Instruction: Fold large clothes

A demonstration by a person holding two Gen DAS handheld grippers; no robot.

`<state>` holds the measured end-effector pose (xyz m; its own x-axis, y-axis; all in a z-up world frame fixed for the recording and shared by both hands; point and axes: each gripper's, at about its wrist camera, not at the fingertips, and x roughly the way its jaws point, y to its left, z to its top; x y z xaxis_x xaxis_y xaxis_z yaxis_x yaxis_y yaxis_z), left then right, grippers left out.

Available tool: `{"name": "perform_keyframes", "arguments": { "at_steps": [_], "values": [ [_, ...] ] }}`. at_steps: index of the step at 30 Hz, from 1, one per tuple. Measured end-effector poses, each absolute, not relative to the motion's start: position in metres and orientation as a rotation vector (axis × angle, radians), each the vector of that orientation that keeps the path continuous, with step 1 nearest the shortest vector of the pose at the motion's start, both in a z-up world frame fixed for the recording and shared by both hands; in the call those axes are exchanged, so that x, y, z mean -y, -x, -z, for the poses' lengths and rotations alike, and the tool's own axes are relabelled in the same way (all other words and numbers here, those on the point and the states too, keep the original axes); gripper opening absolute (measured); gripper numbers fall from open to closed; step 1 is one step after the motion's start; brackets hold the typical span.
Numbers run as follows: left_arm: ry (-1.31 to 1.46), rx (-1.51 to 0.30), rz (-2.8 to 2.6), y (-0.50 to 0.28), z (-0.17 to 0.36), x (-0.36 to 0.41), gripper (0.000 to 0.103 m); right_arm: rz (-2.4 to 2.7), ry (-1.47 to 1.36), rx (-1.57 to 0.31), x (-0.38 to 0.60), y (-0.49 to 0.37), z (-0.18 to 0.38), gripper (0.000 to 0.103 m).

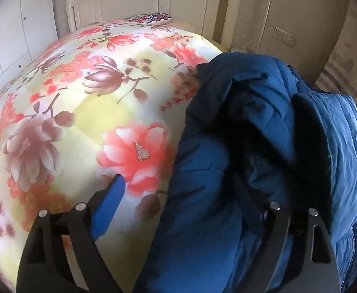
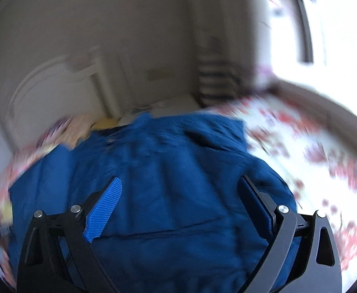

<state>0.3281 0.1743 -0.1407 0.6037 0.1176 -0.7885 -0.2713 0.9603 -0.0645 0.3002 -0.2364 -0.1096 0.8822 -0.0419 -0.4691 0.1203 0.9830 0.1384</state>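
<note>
Over blue jacket [image 2: 168,171]: left tool [image 1: 178,188] and right tool [image 2: 179,190] angled down, spread wide, empty.

Left gripper [image 1: 178,190]: jaws spread wide, angled downward; left finger pad [image 1: 109,210] blue, clearly exposed; right finger in shadow, hard to make out. Right gripper [image 2: 179,195]: jaws spread wide, nothing pinched; both pads [image 2: 104,210] blue, visible.

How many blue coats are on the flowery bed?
1. The blue coat lies bunched on the flowery bedspread, near its right edge in the left wrist view. Others could be hidden beyond view.
</note>
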Motion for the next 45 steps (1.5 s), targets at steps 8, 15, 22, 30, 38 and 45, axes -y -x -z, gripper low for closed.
{"name": "perform_keyframes", "arguments": {
  "at_steps": [8, 15, 22, 30, 38, 45],
  "values": [
    [0.198, -0.894, -0.225, -0.329, 0.141, -0.177, 0.091, -0.27, 0.581, -0.507, 0.056, -0.281, 0.125, 0.092],
    [0.203, -0.893, -0.225, -0.327, 0.14, -0.177, 0.092, -0.259, 0.953, -0.411, -0.026, -0.288, 0.16, 0.09],
    [0.211, -0.89, -0.22, -0.326, 0.14, -0.177, 0.093, -0.349, 0.518, -0.42, 0.02, -0.301, 0.103, 0.022],
    [0.212, -0.889, -0.22, -0.326, 0.14, -0.177, 0.093, -0.232, -0.758, -0.559, 0.283, -0.34, 0.109, 0.03],
    [0.213, -0.89, -0.22, -0.326, 0.14, -0.176, 0.094, -0.212, -0.858, -0.651, 0.304, -0.352, 0.153, 0.053],
    [0.213, -0.889, -0.219, -0.326, 0.14, -0.176, 0.094, -0.186, -0.835, -0.684, 0.303, -0.359, 0.15, 0.054]
  ]
}}
